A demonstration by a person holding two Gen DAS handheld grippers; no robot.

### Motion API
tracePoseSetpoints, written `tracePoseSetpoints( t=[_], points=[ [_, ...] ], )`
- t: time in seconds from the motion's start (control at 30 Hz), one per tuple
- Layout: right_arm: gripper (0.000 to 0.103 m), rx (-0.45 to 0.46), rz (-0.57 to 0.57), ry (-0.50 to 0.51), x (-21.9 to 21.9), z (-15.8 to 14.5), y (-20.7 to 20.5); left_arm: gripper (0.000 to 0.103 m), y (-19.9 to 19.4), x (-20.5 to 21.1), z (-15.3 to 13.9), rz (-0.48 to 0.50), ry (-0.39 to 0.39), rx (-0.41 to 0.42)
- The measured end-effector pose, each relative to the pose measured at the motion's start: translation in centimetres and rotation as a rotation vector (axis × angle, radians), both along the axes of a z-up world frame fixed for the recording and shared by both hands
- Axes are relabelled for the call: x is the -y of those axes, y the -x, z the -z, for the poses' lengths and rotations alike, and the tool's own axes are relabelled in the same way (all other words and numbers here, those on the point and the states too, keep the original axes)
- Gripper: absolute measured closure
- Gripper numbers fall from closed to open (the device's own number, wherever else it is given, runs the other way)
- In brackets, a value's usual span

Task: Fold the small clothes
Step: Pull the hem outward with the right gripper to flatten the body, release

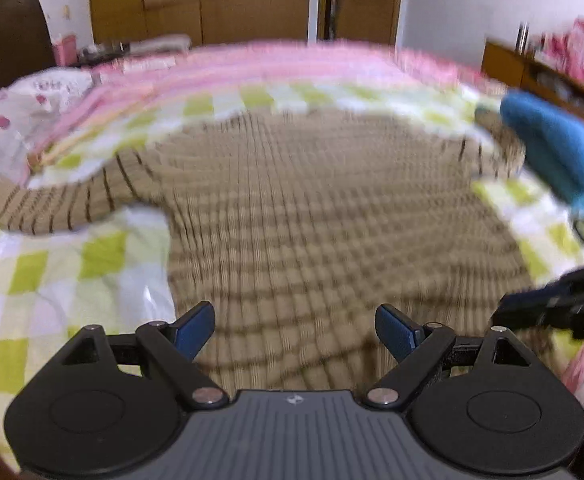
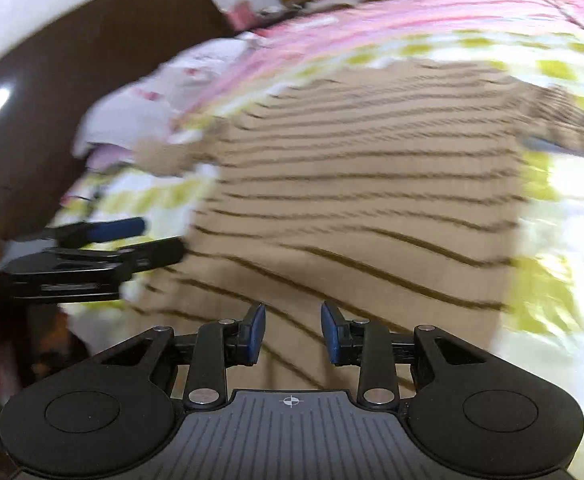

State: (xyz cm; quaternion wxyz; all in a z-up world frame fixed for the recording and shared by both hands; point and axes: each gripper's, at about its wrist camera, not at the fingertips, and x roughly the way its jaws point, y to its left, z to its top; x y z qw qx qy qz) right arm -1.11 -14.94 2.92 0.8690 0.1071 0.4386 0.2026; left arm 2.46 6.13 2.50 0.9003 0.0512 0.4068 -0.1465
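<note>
A tan sweater with thin dark stripes (image 1: pixel 312 216) lies flat on the bed, one sleeve (image 1: pixel 63 204) stretched out to the left. It also fills the right wrist view (image 2: pixel 372 184). My left gripper (image 1: pixel 295 326) is wide open and empty above the sweater's near hem. My right gripper (image 2: pixel 292 330) is partly open and empty, low over the sweater. The right gripper shows at the right edge of the left wrist view (image 1: pixel 564 304). The left gripper shows at the left of the right wrist view (image 2: pixel 91 256). Both views are blurred.
The bed has a green and white checked sheet (image 1: pixel 51 280) and a pink striped cover (image 1: pixel 271 64) behind. A pillow (image 1: pixel 19 120) lies far left by a dark headboard (image 2: pixel 71 80). A blue object (image 1: pixel 556 152) is at the right. Wooden wardrobes (image 1: pixel 211 0) stand behind.
</note>
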Motion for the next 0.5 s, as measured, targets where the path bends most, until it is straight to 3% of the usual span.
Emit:
tracePoseSetpoints(
  t=[0.13,0.2,0.37,0.5],
  points=[
    [0.071,-0.054,0.05,0.071,2.1,1.2,0.5,0.011,0.1,0.5,1.9,0.004,-0.115,-0.16],
    [0.072,-0.071,0.061,0.095,2.7,1.6,0.5,0.011,0.4,0.3,2.2,0.001,-0.144,-0.201],
    [0.074,-0.099,0.085,0.099,4.1,2.4,1.3,0.011,1.6,0.1,1.6,-0.004,-0.153,-0.229],
    [0.073,-0.108,0.096,0.087,5.0,2.0,2.2,0.011,2.5,0.7,-0.2,0.01,-0.153,-0.162]
  ],
)
